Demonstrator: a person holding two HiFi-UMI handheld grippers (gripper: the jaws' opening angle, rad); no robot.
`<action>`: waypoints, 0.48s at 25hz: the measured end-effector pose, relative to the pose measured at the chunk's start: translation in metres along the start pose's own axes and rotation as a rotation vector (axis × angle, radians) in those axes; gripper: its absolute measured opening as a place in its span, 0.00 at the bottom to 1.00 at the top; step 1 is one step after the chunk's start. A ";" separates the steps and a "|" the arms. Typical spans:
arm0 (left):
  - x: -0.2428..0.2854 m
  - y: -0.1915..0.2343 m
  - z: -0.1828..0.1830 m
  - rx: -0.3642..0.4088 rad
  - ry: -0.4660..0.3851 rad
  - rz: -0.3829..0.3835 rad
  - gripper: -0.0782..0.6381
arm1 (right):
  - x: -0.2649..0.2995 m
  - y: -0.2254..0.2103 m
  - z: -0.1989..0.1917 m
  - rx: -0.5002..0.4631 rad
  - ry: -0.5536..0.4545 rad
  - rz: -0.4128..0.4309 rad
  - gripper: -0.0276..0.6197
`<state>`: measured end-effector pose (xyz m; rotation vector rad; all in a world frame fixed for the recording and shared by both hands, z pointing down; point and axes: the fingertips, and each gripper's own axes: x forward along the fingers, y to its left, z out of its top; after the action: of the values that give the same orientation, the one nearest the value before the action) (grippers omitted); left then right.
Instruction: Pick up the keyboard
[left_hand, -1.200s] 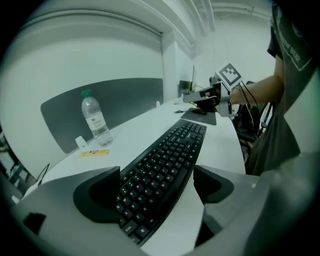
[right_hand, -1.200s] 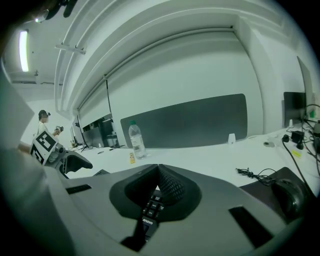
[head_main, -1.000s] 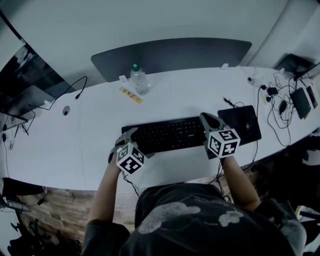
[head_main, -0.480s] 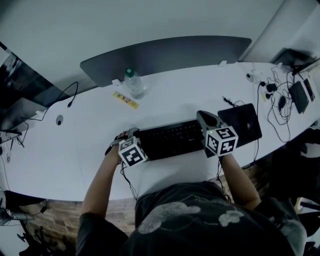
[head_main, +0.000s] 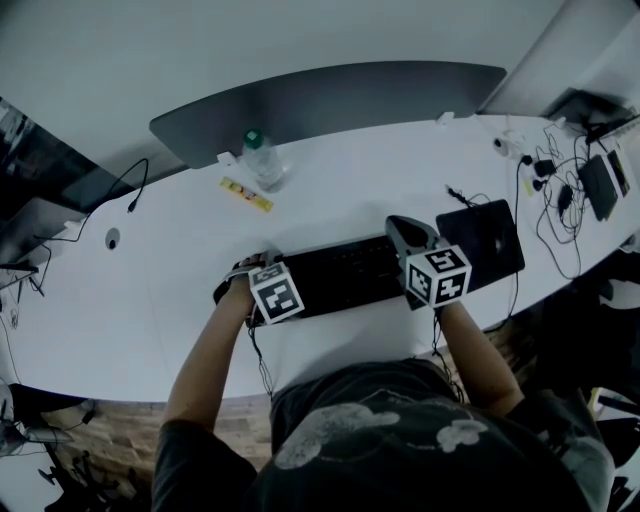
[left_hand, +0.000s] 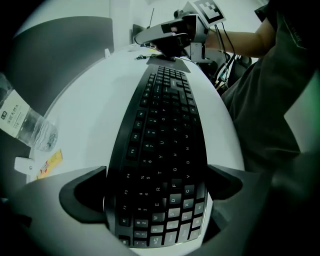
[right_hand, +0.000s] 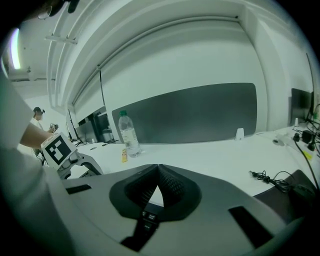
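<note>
A black keyboard (head_main: 340, 275) lies on the white table (head_main: 350, 190) in front of the person. My left gripper (head_main: 240, 280) points steeply down over its left end. In the left gripper view the jaws are opening, and the keyboard (left_hand: 162, 150) runs between the two fingers of the left gripper (left_hand: 157, 187) without the pads pressing on it. My right gripper (head_main: 405, 232) hovers over the keyboard's right end, angled forward. In the right gripper view its tips (right_hand: 158, 169) meet, shut, with a few keys showing below them.
A water bottle (head_main: 262, 160) and a yellow strip (head_main: 246, 194) stand behind the keyboard to the left. A black laptop (head_main: 485, 243) lies just right of the keyboard, with cables (head_main: 560, 200) and devices beyond. A grey partition (head_main: 330, 100) lines the table's far edge.
My left gripper has sunk and tipped downward over the keyboard's left end, its jaws spreading wider. My right gripper has shifted slightly over the right end and stayed shut.
</note>
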<state>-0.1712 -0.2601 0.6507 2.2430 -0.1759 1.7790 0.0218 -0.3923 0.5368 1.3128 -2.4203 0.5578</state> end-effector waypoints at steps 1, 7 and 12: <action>0.001 0.000 0.000 0.000 0.020 -0.007 0.93 | 0.001 0.001 -0.001 -0.001 0.003 0.002 0.04; 0.006 0.000 -0.003 0.003 0.126 -0.050 0.93 | 0.007 0.010 -0.005 -0.002 0.013 0.010 0.04; 0.018 -0.004 0.008 0.006 0.104 -0.093 0.94 | 0.010 0.014 -0.003 -0.003 0.011 0.019 0.04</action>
<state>-0.1579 -0.2570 0.6660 2.1192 -0.0446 1.8435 0.0048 -0.3909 0.5418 1.2836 -2.4261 0.5643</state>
